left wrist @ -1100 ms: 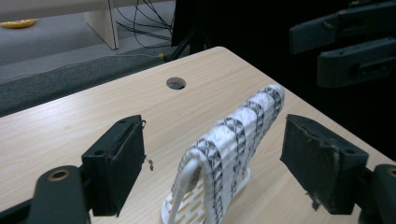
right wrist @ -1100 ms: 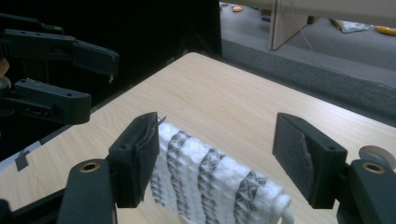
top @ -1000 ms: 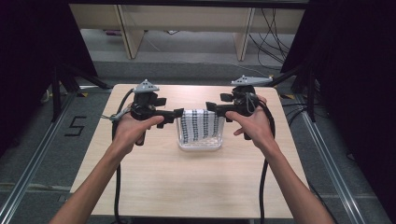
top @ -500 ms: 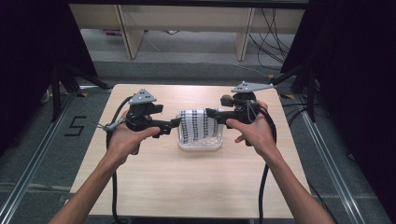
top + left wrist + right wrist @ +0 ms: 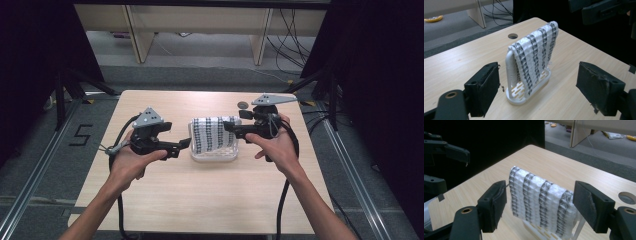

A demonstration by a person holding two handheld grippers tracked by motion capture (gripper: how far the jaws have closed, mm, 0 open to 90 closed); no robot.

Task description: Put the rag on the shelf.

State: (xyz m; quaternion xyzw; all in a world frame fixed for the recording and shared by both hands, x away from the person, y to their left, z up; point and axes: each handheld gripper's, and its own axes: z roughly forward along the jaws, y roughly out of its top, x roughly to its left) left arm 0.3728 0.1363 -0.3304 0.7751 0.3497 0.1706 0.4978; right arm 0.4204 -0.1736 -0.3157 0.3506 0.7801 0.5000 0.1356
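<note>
A white cloth with dark patterned stripes (image 5: 214, 134) hangs over a small white slatted rack (image 5: 215, 156) in the middle of the wooden table (image 5: 200, 200). My left gripper (image 5: 186, 145) is held level at the rack's left side, jaws open, nothing between the pads. In the left gripper view the cloth (image 5: 536, 50) and rack (image 5: 510, 75) stand just ahead of my left gripper (image 5: 541, 82). My right gripper (image 5: 227, 126) points at the cloth's right edge, also open. In the right gripper view the cloth (image 5: 534, 192) hangs ahead of my right gripper (image 5: 544, 200), untouched by the pads.
A round hole (image 5: 242, 105) is cut in the table behind the rack, near the far edge. Cables trail from both grippers toward the front edge. Wooden furniture legs and loose wires stand on the floor beyond the table. A "5" (image 5: 81, 135) is taped on the floor at left.
My left gripper has drifted toward the near side of the table and slightly lower, staying open beside the rack. The right gripper has barely moved. The cloth and rack are unchanged.
</note>
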